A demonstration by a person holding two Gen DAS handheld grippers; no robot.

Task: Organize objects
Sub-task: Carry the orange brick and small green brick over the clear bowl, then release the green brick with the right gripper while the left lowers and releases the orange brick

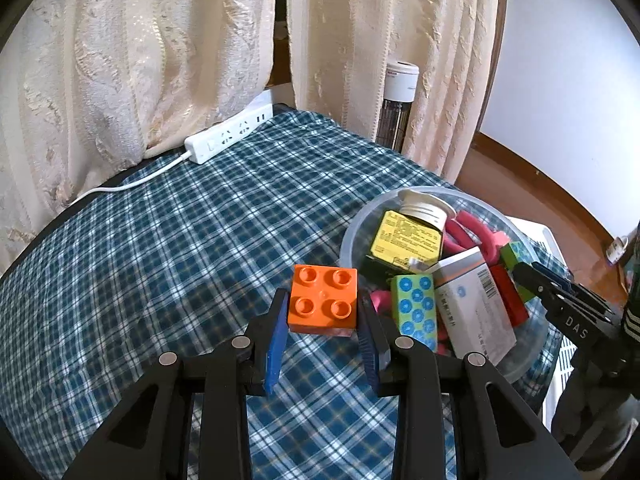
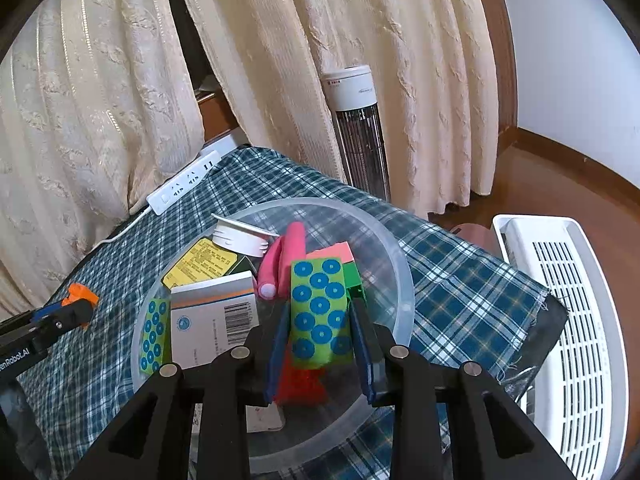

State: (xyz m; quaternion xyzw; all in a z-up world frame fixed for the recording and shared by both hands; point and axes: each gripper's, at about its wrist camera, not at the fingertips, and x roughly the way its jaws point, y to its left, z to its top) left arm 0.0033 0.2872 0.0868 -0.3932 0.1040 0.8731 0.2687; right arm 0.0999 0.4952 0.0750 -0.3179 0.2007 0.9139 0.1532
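Plaid-clothed tabletop (image 1: 160,240) below, the left tool (image 1: 324,312) angles downward clamping an orange toy brick (image 1: 323,300) studs-up beside the clear bowl (image 2: 396,256), while the right tool (image 2: 320,332) grips a green blue-dotted block (image 2: 320,312), long axis pointing away, over that bowl

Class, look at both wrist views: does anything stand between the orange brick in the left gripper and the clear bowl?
Nothing visible does. The left gripper holds the orange brick just beside the clear bowl, whose near rim is open; only checked cloth lies between.
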